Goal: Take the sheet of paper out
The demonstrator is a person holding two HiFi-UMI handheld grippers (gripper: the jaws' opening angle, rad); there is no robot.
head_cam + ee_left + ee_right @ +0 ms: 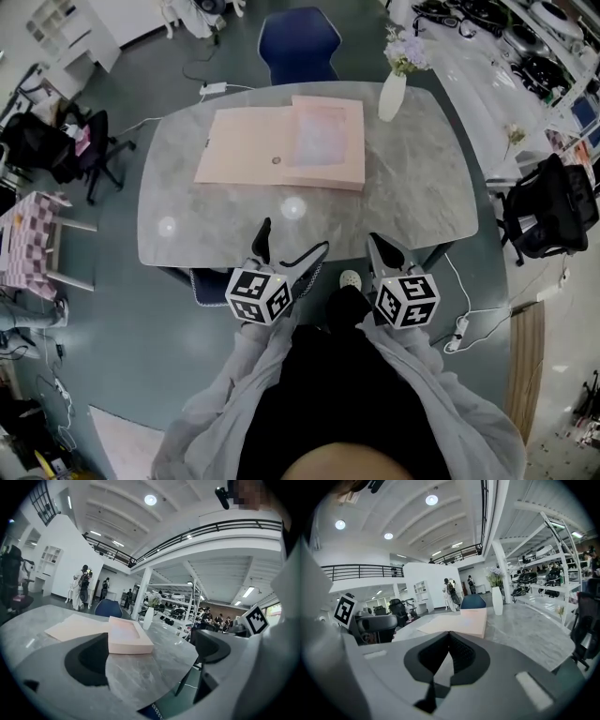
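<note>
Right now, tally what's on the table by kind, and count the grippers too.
pink file box, open: 1
white vase with flowers: 1
grippers: 2 (left gripper open, right gripper shut, both empty)
Total: 4

The head view looks steeply down from above the person onto the whole grey table (412,197). Both gripper views sit low just off its near edge and face level across the top, well apart from the folder (281,145) and vase (391,96) that all three views share.
</note>
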